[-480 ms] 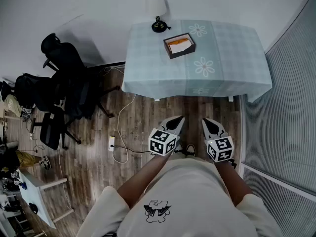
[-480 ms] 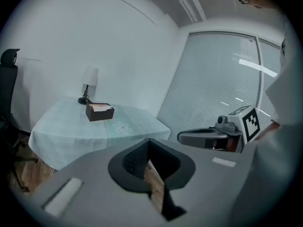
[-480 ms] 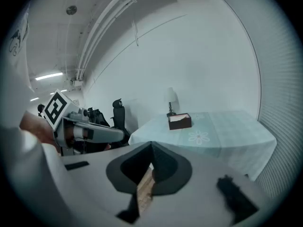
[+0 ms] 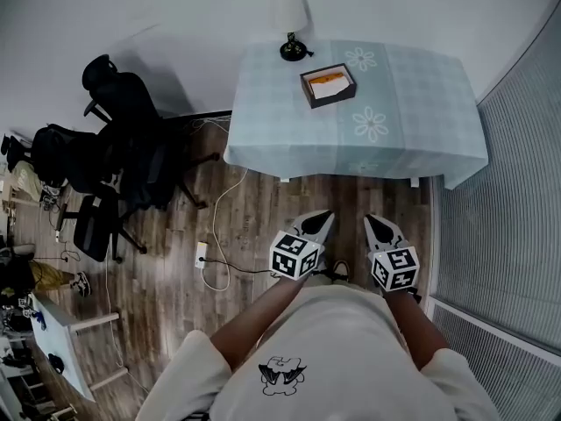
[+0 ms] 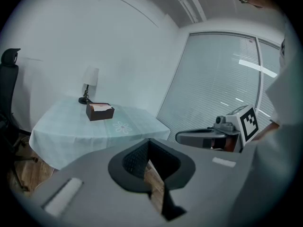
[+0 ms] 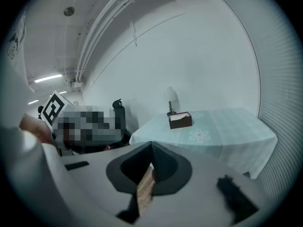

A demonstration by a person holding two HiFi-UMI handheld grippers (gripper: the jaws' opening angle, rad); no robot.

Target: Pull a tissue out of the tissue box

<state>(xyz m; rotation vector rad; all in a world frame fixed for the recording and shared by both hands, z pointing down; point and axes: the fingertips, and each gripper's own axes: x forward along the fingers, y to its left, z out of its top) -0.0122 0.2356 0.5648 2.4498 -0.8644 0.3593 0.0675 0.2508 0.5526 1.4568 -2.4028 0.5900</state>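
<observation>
A dark brown tissue box (image 4: 329, 86) with a white tissue showing at its top stands on the table (image 4: 412, 121) under a pale green checked cloth, far ahead of me. The same tissue box (image 5: 99, 111) shows small in the left gripper view, and the box (image 6: 180, 120) also sits mid-frame in the right gripper view. My left gripper (image 4: 323, 220) and right gripper (image 4: 374, 224) are held close to my body over the wooden floor, well short of the table. Both have their jaws together with nothing between them.
A small lamp (image 4: 291, 24) stands at the table's back left corner. Black office chairs (image 4: 114, 165) crowd the floor to the left, with a white cable and power strip (image 4: 206, 257) near my feet. A blind-covered window wall (image 4: 517, 235) runs along the right.
The view has shifted slightly; the table sits a little further right and lower in frame. Both grippers have kept their pose by my body.
</observation>
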